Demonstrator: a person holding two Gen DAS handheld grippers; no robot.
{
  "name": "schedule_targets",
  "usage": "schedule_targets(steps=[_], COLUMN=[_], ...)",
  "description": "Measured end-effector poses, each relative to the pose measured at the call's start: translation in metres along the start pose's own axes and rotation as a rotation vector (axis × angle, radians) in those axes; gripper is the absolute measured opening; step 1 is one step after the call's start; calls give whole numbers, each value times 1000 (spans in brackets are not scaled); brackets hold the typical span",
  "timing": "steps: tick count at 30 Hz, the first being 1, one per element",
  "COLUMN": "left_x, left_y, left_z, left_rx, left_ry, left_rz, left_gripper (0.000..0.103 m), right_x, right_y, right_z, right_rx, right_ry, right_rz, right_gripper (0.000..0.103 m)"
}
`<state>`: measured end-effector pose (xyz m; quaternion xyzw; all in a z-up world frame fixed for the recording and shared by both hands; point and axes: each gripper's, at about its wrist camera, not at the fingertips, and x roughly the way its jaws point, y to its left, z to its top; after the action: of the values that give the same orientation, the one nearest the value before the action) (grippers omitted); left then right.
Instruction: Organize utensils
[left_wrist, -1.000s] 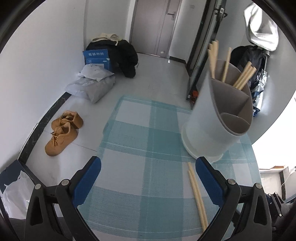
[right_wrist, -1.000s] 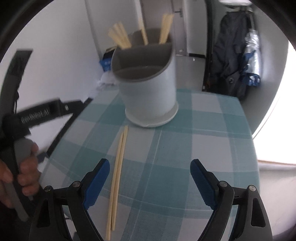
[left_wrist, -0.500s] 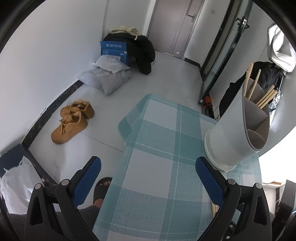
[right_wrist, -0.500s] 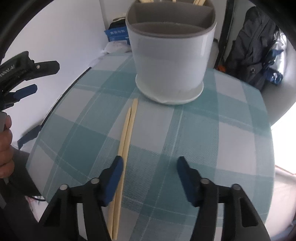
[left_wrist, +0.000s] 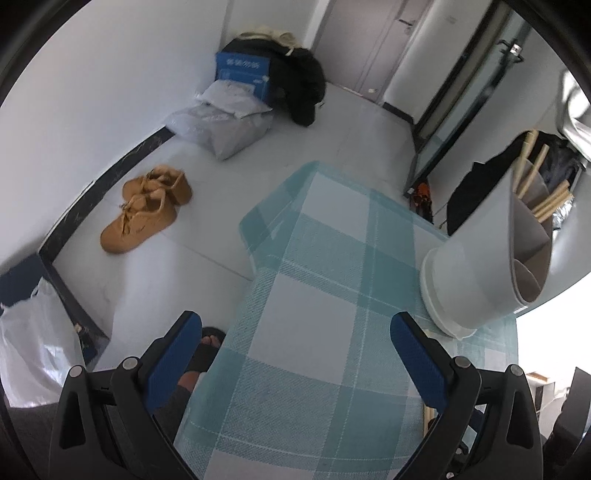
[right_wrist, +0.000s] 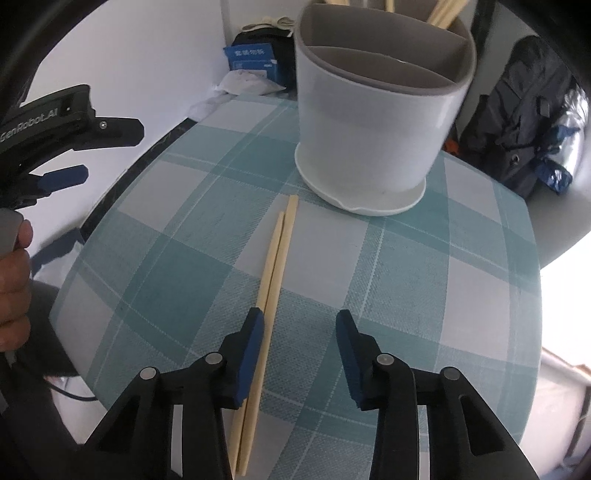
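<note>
Chopsticks (right_wrist: 273, 280) lay paired on the checked table (right_wrist: 424, 266), their far tips near the white holder (right_wrist: 373, 122) at twelve o'clock, where more sticks stood. My right tool (right_wrist: 300, 323) hung part-open, its left pad just beside them. My left tool (left_wrist: 291, 345) gaped wide, holding nothing, over the table's nine o'clock edge.

Two long, thin, pale wooden chopsticks (right_wrist: 271, 280) are laid flat on the table (right_wrist: 424, 280), side by side and touching. Their far tips are pointed toward the holder and stop just short of its base; their near ends reach the table's near edge. A round white utensil holder (right_wrist: 373, 122) with a grey rim is stood upright near the far edge of the table. It is split into compartments inside. More chopsticks (left_wrist: 546, 205) are stood in its back compartments, leaning outward.
</note>
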<state>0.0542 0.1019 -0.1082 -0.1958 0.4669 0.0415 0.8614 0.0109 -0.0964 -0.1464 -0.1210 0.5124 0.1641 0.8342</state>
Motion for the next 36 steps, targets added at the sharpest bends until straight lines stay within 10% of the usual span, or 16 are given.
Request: schedule_targets(steps=[19, 36], left_x=[-2, 1], left_y=[3, 8], left_z=[1, 1], left_rx=[-19, -44], left_ry=[-7, 8], left_rz=[19, 24], left_gripper=[100, 100], right_x=[-4, -3], right_y=[-20, 12], right_z=[-2, -6], right_rx=[65, -128], right_ry=[40, 90], right_rz=[42, 46], right_gripper=[23, 6])
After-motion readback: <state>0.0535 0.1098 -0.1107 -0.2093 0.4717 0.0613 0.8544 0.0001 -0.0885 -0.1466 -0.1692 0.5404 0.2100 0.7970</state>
